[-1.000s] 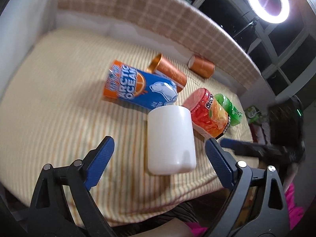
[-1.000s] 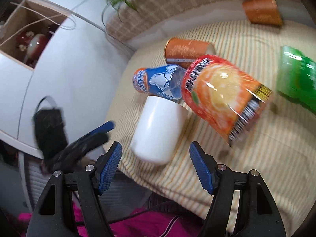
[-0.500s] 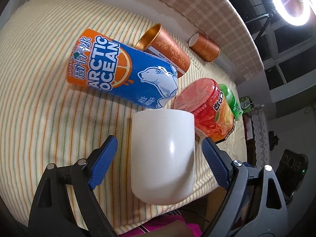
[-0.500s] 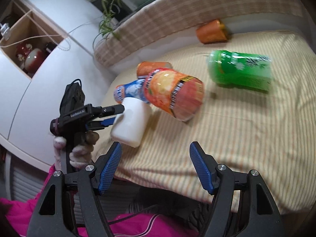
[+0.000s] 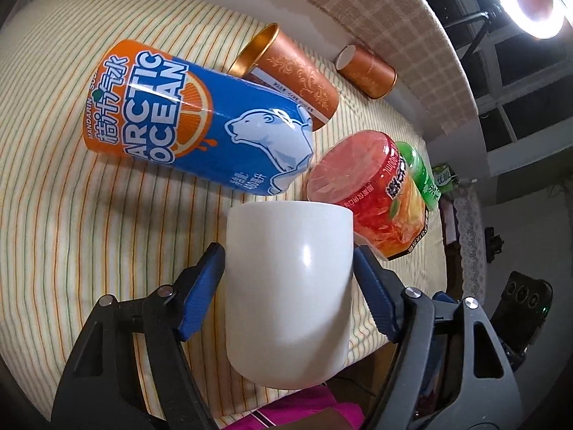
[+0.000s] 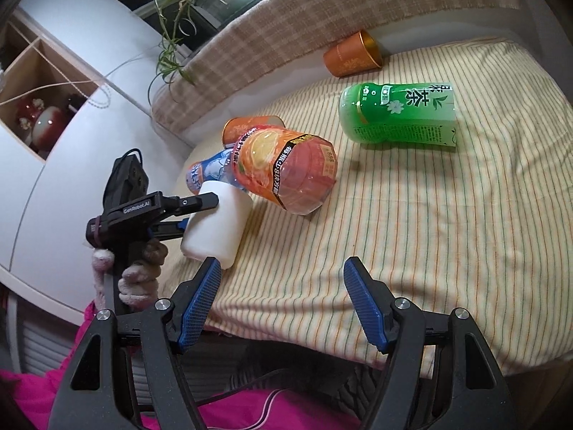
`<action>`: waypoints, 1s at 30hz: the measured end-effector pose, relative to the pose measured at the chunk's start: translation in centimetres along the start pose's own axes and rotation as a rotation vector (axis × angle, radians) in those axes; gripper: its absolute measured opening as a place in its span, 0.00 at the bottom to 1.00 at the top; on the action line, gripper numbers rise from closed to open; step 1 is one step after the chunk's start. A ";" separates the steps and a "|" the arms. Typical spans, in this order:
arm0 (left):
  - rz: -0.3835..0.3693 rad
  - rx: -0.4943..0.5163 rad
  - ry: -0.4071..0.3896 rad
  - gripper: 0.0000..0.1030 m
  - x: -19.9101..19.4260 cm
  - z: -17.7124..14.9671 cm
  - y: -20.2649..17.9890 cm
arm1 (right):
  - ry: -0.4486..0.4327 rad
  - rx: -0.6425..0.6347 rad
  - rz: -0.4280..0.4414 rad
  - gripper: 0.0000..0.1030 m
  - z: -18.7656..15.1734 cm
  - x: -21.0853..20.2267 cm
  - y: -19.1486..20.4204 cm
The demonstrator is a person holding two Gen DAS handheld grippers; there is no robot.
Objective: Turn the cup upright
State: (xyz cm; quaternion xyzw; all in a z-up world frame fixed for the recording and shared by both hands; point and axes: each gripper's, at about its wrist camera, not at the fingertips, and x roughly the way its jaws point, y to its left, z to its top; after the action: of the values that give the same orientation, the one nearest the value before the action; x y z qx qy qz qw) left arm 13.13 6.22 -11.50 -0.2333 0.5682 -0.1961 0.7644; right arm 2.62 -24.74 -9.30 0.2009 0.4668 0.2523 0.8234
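Note:
A plain white cup (image 5: pixel 290 268) lies on its side at the near left edge of the striped table, base toward me, mouth facing away. My left gripper (image 5: pixel 289 268) has its blue pads against both sides of the cup. In the right wrist view the left gripper (image 6: pixel 195 215) clamps the cup (image 6: pixel 218 229) at the table's edge. My right gripper (image 6: pixel 283 301) is open and empty over the near edge, to the right of the cup.
A blue and orange Arctic Ocean can (image 5: pixel 193 122), an orange drink bottle (image 5: pixel 372 197), a green tea bottle (image 6: pixel 401 114) and two copper tubes (image 5: pixel 293 71) (image 5: pixel 369 70) lie on the striped cloth (image 6: pixel 429 215). The can and orange bottle lie just beyond the cup's mouth.
My left gripper moved forward around the white cup and closed onto its sides. My right gripper pulled back and to the right, away from the cup.

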 end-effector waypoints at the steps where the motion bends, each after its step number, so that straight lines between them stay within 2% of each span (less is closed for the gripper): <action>1: 0.007 0.006 -0.009 0.73 -0.2 -0.2 -0.2 | 0.000 0.002 -0.001 0.69 0.0 0.0 -0.1; 5: 0.033 0.043 -0.040 0.73 -0.9 -0.9 -1.1 | 0.000 0.019 -0.001 0.69 -0.1 0.0 -0.5; 9: 0.078 0.117 -0.097 0.73 -1.8 -2.1 -2.8 | -0.003 0.028 -0.006 0.69 -0.2 -0.1 -0.8; 17: 0.122 0.259 -0.188 0.72 -3.0 -4.5 -6.5 | -0.004 0.029 -0.021 0.69 -0.3 -0.1 -0.8; 23: 0.219 0.393 -0.279 0.72 -3.2 -6.6 -9.4 | -0.010 0.033 -0.023 0.69 -0.3 -0.2 -0.8; 30: 0.304 0.504 -0.351 0.72 -2.5 -8.1 -11.6 | -0.023 0.032 -0.036 0.69 -0.3 -0.4 -1.0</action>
State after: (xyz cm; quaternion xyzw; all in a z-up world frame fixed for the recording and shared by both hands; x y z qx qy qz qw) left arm 4.23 -2.90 -4.83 0.0203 0.3899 -0.1709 0.9046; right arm 2.45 -25.77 -9.74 0.2088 0.4649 0.2277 0.8297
